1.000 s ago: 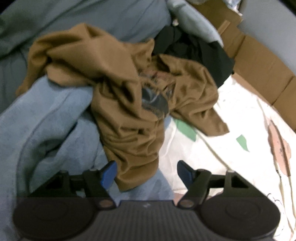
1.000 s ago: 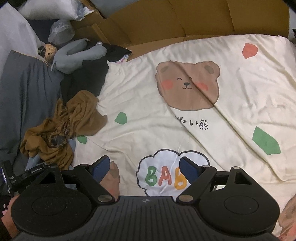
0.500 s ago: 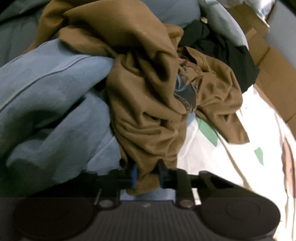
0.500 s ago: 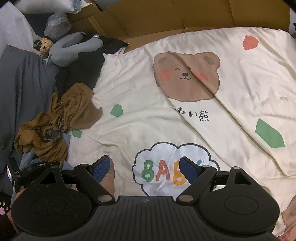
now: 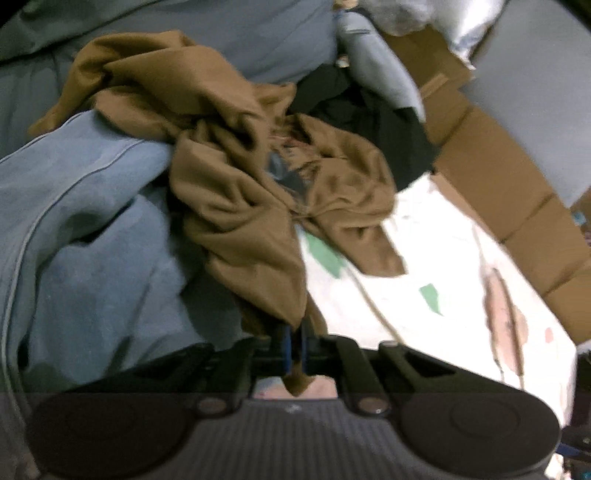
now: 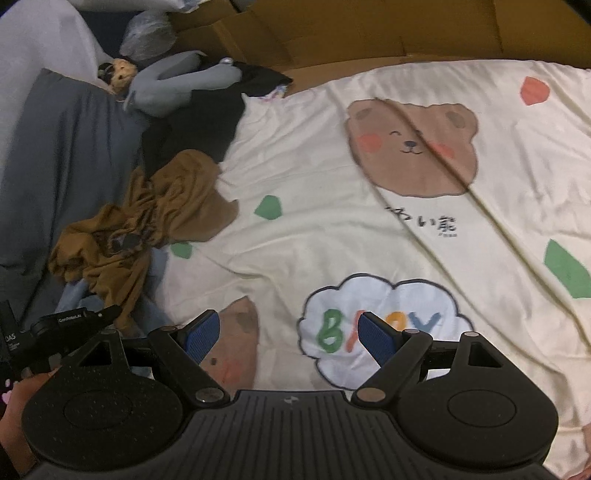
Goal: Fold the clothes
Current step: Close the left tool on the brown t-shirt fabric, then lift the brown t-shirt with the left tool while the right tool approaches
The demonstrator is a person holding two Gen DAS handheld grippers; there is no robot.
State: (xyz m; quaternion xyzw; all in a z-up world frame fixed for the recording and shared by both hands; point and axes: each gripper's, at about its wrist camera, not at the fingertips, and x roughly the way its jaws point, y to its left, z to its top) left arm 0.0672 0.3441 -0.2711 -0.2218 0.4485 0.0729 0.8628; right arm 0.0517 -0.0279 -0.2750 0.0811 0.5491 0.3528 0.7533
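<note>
Bed covered by a cream bear-print sheet (image 6: 332,229); cardboard (image 6: 369,29) along its far edge. Brown shirt (image 5: 236,177) lies crumpled at the sheet's left edge, partly on blue cloth (image 5: 85,221). Left tongs (image 5: 293,349) clamped on the shirt's hem. Right tongs (image 6: 291,334) wide apart, holding nothing, above the sheet. Left view blurred.

A crumpled brown cotton shirt (image 6: 147,221) is heaped at the left edge of a cream bear-print bedsheet (image 6: 332,229), partly on a blue fleece garment (image 5: 92,221). A black garment (image 6: 199,122) lies behind it. Flattened brown cardboard (image 6: 369,33) is spread along the sheet's far edge.
</note>
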